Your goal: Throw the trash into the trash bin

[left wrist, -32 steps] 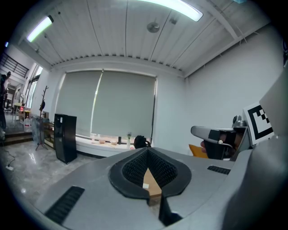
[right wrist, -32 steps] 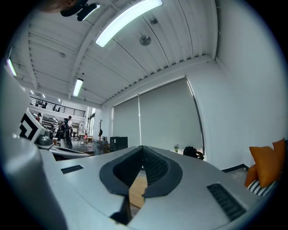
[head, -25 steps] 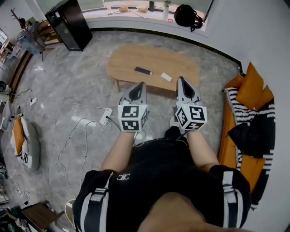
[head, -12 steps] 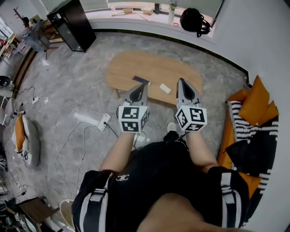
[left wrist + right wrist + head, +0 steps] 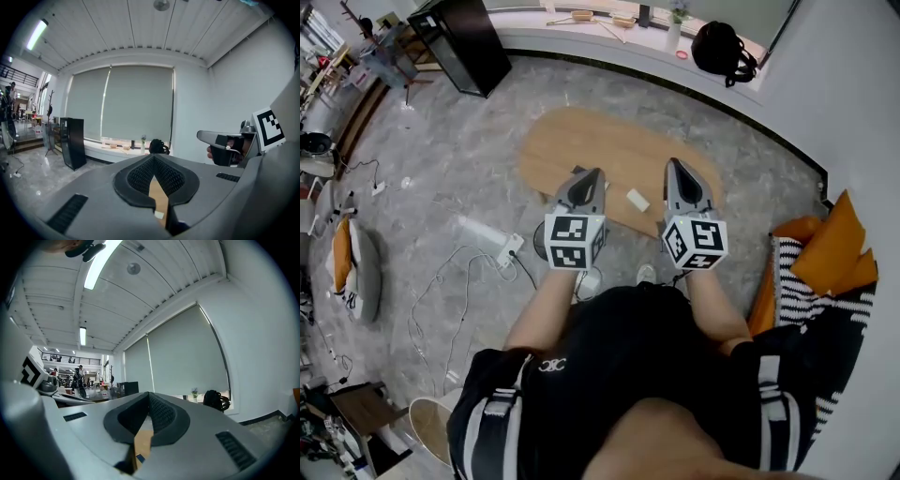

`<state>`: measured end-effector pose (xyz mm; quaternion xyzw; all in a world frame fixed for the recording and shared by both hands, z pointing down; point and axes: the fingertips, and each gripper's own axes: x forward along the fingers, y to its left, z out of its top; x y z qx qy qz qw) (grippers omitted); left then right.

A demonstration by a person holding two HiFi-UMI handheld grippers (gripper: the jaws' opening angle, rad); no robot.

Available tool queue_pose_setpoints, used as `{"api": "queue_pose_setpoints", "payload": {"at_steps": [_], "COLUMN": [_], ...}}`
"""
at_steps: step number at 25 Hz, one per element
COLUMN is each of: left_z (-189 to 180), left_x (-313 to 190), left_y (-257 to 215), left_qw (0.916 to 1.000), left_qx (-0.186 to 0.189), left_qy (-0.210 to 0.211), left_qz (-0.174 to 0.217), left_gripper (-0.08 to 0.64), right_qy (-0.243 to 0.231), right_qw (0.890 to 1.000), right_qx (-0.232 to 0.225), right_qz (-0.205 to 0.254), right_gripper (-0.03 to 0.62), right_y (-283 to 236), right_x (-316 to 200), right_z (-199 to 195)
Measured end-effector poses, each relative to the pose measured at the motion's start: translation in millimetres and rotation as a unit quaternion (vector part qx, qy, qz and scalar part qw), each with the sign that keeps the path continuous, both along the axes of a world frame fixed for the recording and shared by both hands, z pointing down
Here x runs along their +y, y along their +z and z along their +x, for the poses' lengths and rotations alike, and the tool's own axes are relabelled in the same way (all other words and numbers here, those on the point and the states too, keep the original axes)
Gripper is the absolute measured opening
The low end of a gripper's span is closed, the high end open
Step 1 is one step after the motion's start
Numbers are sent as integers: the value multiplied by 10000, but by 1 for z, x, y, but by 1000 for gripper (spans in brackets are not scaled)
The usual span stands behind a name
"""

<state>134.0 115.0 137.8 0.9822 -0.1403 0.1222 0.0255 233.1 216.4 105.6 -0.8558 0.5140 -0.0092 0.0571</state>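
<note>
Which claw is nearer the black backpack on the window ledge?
Right. The backpack lies ahead and slightly right of the right claw; the left claw is alongside, further left, so farther from it.

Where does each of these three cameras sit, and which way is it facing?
Head view: on the head, looking steeply down at the table; shows torso, forearms, left gripper, right gripper.
Left gripper view: rides that gripper, faces the blind; shows its shut jaws.
Right gripper view: likewise, same way; its shut jaws.
Shared: all three see the backpack.
</note>
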Motion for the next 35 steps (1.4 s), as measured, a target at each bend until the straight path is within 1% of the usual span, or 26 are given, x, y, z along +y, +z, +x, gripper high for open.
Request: {"api": "queue_pose_setpoints", "payload": {"at_steps": [5,8,12,16,21,28,32,34,35], "left_z": [48,69,79,87,91,84,83,82,82], "left_x": [-1,-5,-5,-10,-25,-36,-44,-46,-47], "left_y": [-6,-3,13,31,60,123,160,180,190], "left_qw": [9997,9989,9969,9958,9927,9834,9780,9755,9746], "left_qx": [5,-7,-112,-309,-534,-889,-1031,-1072,-1073], "left_qy": [-235,-474,-752,-820,-986,-1223,-1329,-1384,-1409], "left_qz": [-10,-55,-189,-281,-442,-1001,-1236,-1329,-1367], "left_gripper": [12,12,12,12,12,12,12,12,12], "right_qy": [-348,-594,-860,-1005,-1253,-1590,-1788,-1910,-1993], "right_qw": [9993,9980,9957,9938,9895,9792,9718,9662,9624], "right_qx": [-51,-91,-161,-228,-202,-328,-400,-423,-440], "right_qz": [-93,-174,-319,-422,-695,-1219,-1483,-1678,-1792], "right_gripper": [11,12,12,11,12,11,12,14,33], "right_y": [4,10,24,36,61,123,165,191,206], "right_x": [-10,-17,-23,-35,-53,-77,-87,-92,-94], "right_z": [49,74,92,104,105,94,89,86,83]}}
